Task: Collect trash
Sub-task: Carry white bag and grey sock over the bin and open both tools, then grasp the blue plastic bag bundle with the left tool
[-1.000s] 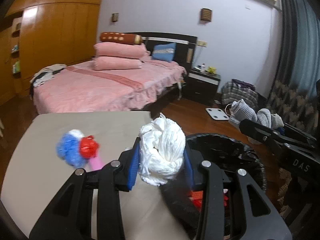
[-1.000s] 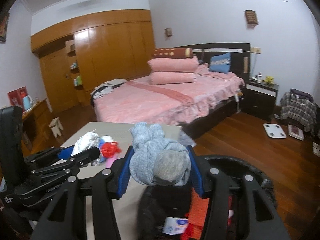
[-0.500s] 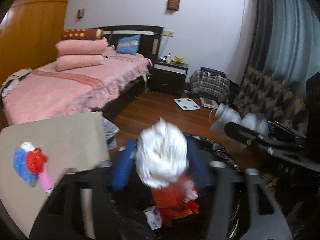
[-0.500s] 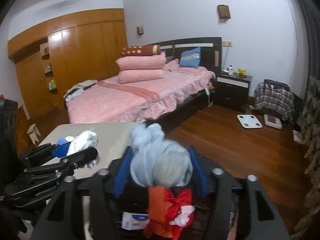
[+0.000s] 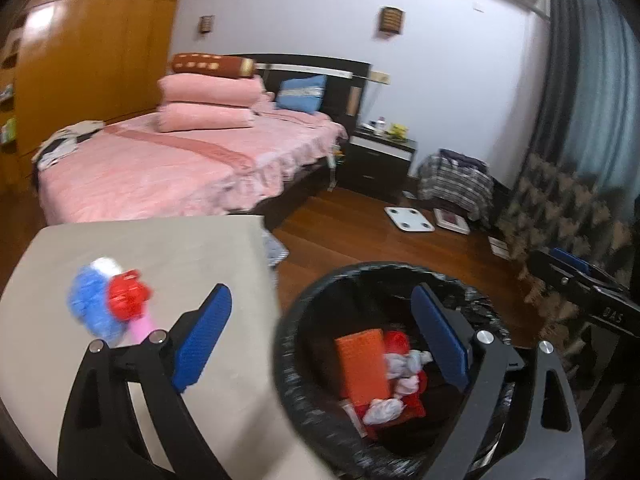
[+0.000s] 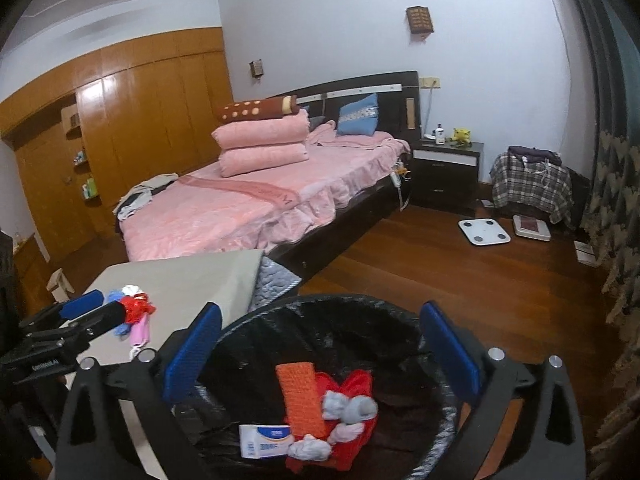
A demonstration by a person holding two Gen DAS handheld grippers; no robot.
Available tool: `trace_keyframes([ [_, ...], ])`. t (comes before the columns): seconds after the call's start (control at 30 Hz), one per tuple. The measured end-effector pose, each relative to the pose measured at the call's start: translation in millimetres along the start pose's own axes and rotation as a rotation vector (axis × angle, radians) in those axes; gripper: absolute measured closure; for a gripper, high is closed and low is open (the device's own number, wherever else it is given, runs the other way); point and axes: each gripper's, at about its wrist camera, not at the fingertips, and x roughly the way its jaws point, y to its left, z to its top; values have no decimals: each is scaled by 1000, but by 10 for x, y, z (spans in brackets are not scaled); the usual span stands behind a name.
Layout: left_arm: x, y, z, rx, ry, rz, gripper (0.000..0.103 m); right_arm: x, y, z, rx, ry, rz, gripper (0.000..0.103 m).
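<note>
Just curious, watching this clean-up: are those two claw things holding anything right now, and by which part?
Nothing. Both the left gripper and the right gripper have just been opening, with nothing between their fingers, above the trash bin.

Left gripper [image 5: 320, 332] and right gripper [image 6: 320, 350], both tilted downward; jaws of each just opened wide, blue pads apart, nothing between them.

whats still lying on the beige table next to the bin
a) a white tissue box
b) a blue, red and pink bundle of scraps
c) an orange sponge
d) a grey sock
b: the blue, red and pink bundle lies on the table, while the tissue box, orange piece and grey wad are down in the black-lined bin.
</note>
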Motion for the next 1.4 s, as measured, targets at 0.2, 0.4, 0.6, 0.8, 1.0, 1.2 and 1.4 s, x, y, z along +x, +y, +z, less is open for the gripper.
trace_keyframes([
  [0.2,-348,400,-59,-22,-23,104,13,55,413,-30,-45,8,69,6],
  [0.4,-608,866,-124,-68,-34,198,13,222,937,-80,-94,33,150,6],
  [0.6,-732,1236,-152,-110,-41,271,13,429,1356,-104,-136,43,198,6],
  [0.8,-723,1542,-148,-135,-42,315,13,678,1663,-89,-146,54,230,6],
  [1.0,-596,1804,-119,-149,-34,346,13,968,1895,-102,-154,75,242,6],
  [1.2,-324,2061,-130,-165,2,369,13,1333,2054,-132,-158,112,238,6],
  [1.4,2,2277,-180,-177,55,382,19,1665,2157,-156,-160,145,225,6],
])
